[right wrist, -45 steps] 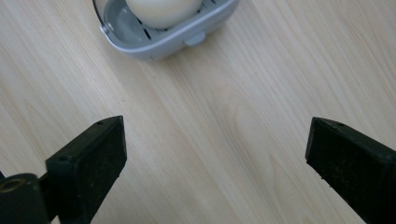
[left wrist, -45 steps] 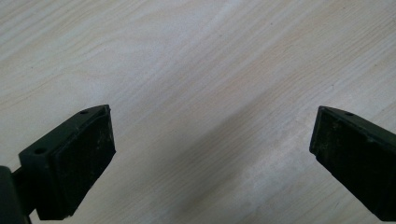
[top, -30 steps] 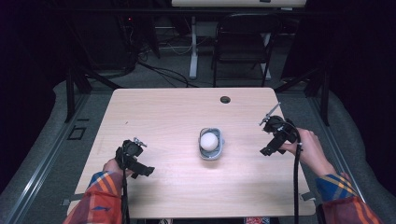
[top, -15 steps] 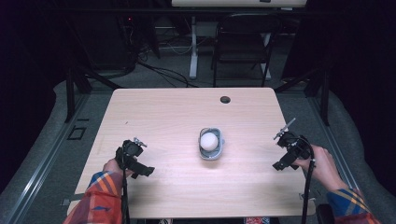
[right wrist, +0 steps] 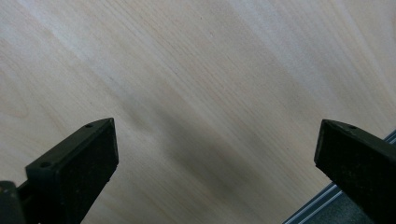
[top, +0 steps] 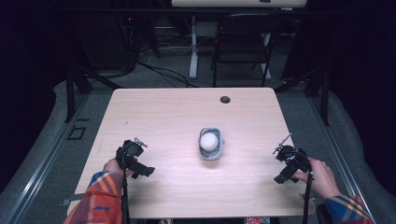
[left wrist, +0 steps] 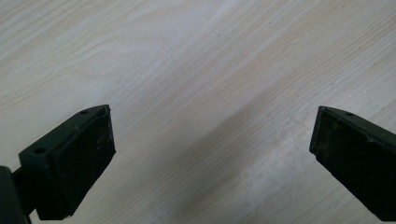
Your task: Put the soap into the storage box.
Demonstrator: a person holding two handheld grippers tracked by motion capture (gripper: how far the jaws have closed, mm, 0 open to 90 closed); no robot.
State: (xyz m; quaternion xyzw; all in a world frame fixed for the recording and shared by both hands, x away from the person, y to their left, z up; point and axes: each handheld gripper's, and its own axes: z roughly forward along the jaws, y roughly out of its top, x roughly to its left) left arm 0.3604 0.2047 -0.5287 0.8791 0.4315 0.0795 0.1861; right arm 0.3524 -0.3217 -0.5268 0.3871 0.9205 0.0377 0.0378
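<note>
A small grey bowl (top: pixel 211 150) with a white ball (top: pixel 209 140) in it sits near the middle of the pale wooden table (top: pixel 177 116). My left gripper (top: pixel 142 170) rests low over the table's front left, well left of the bowl. In the left gripper view its jaws stand wide apart over bare wood, so the left gripper (left wrist: pixel 210 154) is open and empty. My right gripper (top: pixel 283 176) hangs at the front right corner. The right gripper (right wrist: pixel 215 158) is open too, with wood and the table's edge (right wrist: pixel 317 200) under it.
A round cable hole (top: pixel 225 99) lies near the table's far edge. Behind the table stand a dark folding chair (top: pixel 243 42), a white desk leg (top: pixel 193 46) and loose cables on the floor. Metal floor rails (top: pixel 46 154) run along both sides.
My right gripper has moved from the table's right edge back toward the front right corner and lower. The left gripper, bowl and ball have stayed put.
</note>
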